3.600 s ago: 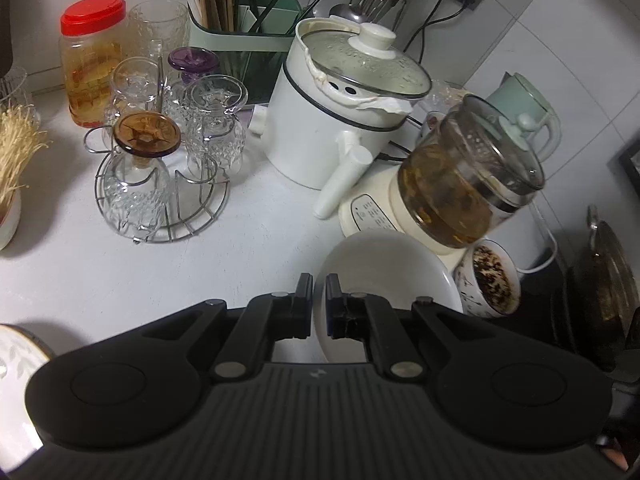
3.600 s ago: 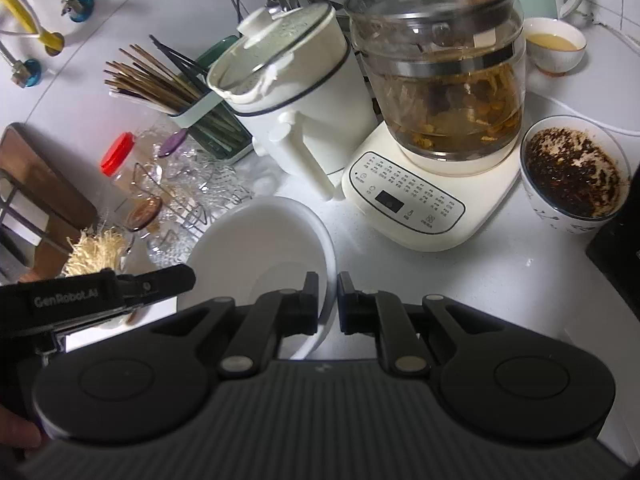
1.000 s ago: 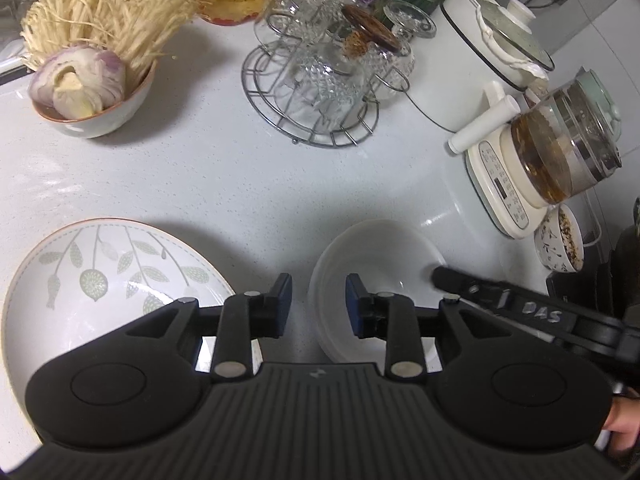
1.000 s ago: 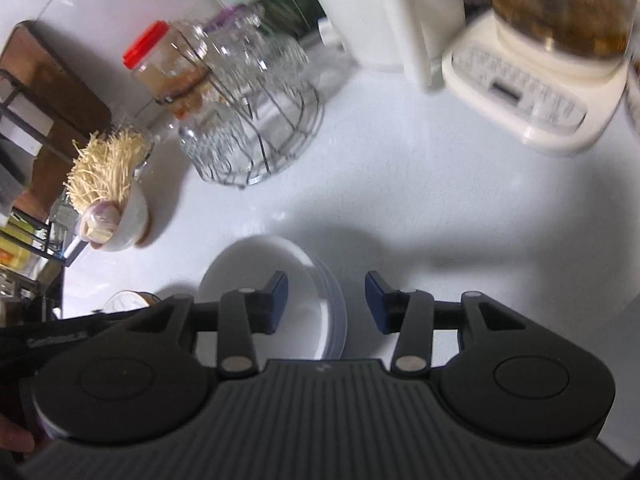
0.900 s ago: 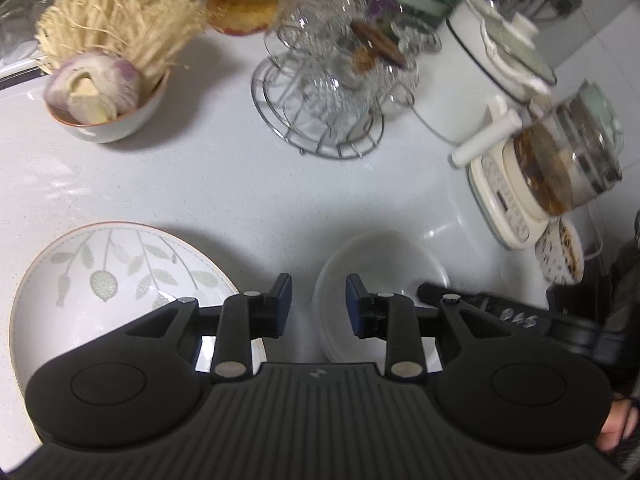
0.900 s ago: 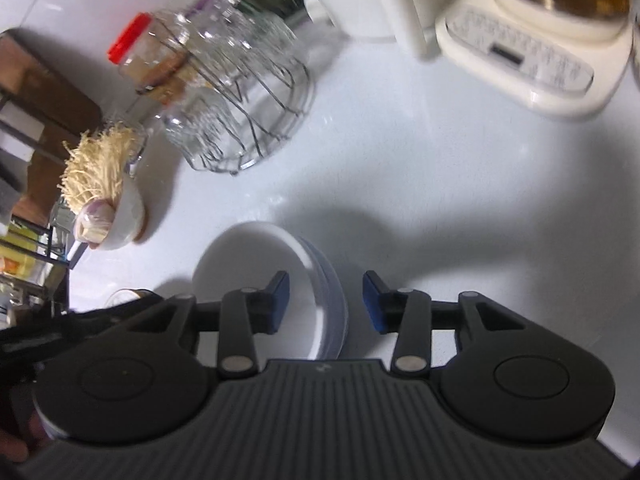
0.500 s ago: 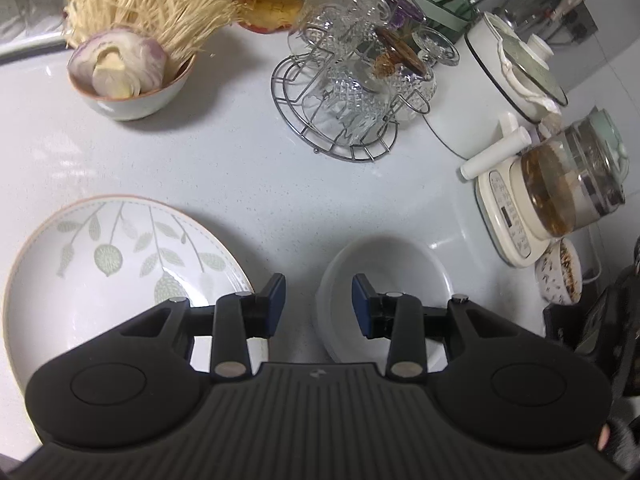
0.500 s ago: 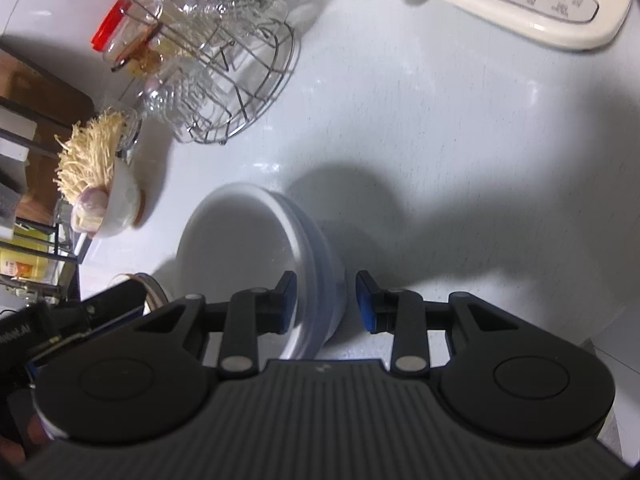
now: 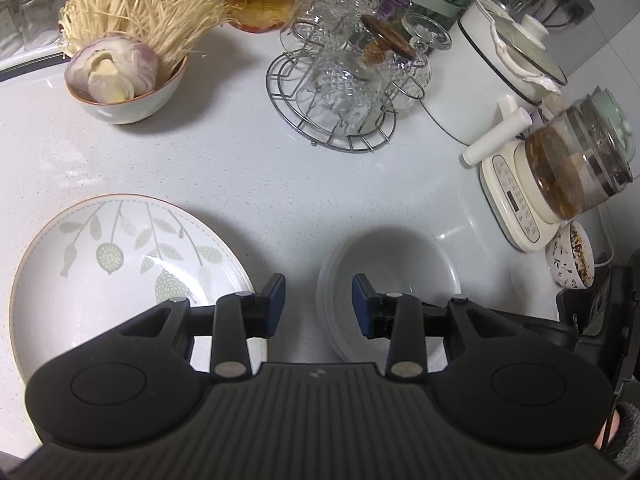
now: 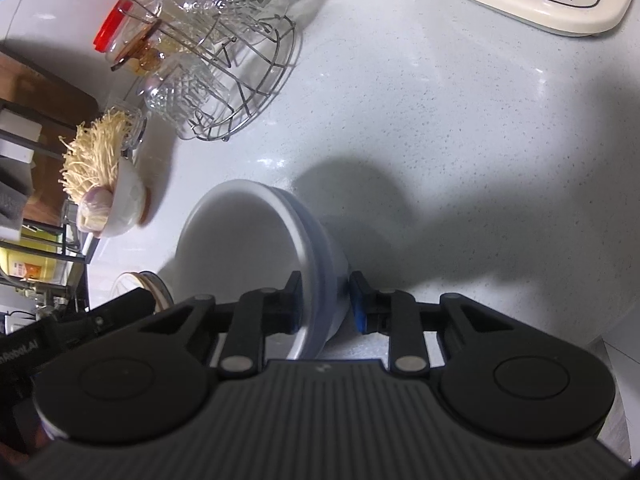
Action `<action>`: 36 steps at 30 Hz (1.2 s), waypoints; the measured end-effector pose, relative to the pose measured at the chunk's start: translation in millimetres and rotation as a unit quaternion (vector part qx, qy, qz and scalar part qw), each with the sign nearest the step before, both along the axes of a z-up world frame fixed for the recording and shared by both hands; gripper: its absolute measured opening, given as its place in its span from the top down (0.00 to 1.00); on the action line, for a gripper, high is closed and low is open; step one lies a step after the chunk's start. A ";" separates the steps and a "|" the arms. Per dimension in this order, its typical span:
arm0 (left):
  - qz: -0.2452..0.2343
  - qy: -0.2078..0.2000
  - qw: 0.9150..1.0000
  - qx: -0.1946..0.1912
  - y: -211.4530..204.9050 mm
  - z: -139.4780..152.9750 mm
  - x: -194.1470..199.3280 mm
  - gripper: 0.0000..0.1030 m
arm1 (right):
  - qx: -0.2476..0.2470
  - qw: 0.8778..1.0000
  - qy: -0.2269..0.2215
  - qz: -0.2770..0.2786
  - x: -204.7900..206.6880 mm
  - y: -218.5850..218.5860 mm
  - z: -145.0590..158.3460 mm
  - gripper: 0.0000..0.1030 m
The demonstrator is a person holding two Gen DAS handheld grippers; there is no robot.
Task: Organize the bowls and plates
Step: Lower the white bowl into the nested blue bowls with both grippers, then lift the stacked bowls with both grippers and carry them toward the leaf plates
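On counter: right hand-held gripper (image 10: 323, 300) closing astride empty stacked white bowls' (image 10: 248, 236) rim.

Both wrist views angled down, close, sharing white bowl (image 9: 394, 258), apparently stacked

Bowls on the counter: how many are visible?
3, perhaps more: a white bowl stacked on another near the grippers, a mushroom-filled bowl far left, and a small patterned bowl beside the kettle base.

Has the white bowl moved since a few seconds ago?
Yes. The white bowl sat right against the tea kettle's base then; now open counter separates them, and it sits beside the leaf plate. The right gripper has been closing on its rim.
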State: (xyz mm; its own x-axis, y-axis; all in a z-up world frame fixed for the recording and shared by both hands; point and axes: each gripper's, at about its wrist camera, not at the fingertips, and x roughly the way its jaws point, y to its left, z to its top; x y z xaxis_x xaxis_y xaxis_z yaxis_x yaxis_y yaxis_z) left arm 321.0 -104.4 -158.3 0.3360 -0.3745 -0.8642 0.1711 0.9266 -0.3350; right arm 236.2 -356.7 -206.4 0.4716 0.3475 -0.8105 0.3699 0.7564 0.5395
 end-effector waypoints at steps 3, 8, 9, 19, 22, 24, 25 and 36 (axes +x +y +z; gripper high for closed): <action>-0.005 0.003 1.000 0.004 -5.3 -3.0 2.2 0.59 | -0.007 1.000 0.000 0.002 -1.0 -0.5 1.7 0.75; -0.023 0.007 1.000 0.010 -19.8 -11.5 6.1 0.58 | -0.013 1.000 0.007 0.002 -2.5 -5.4 4.2 0.77; -0.025 0.009 1.000 0.006 -22.0 -12.3 6.5 0.57 | -0.014 1.000 0.009 0.002 -3.5 -7.8 4.3 0.78; -0.039 0.024 0.999 -0.006 -49.0 -21.5 9.9 0.49 | -0.038 0.999 0.006 -0.029 -16.0 -24.3 6.9 0.80; -0.047 0.023 0.999 -0.007 -56.6 -22.6 11.1 0.44 | -0.046 0.998 0.003 -0.038 -19.0 -30.1 9.5 0.81; -0.052 0.026 0.998 -0.008 -61.6 -24.9 13.3 0.44 | -0.048 0.998 0.004 -0.042 -20.6 -34.2 10.3 0.81; -0.053 0.028 0.998 -0.008 -64.7 -26.7 14.3 0.44 | -0.049 0.998 0.003 -0.043 -21.0 -36.2 10.6 0.81; -0.087 0.028 0.996 -0.008 -98.3 -40.0 8.3 0.37 | -0.054 0.997 0.013 -0.056 -30.5 -57.7 12.4 0.83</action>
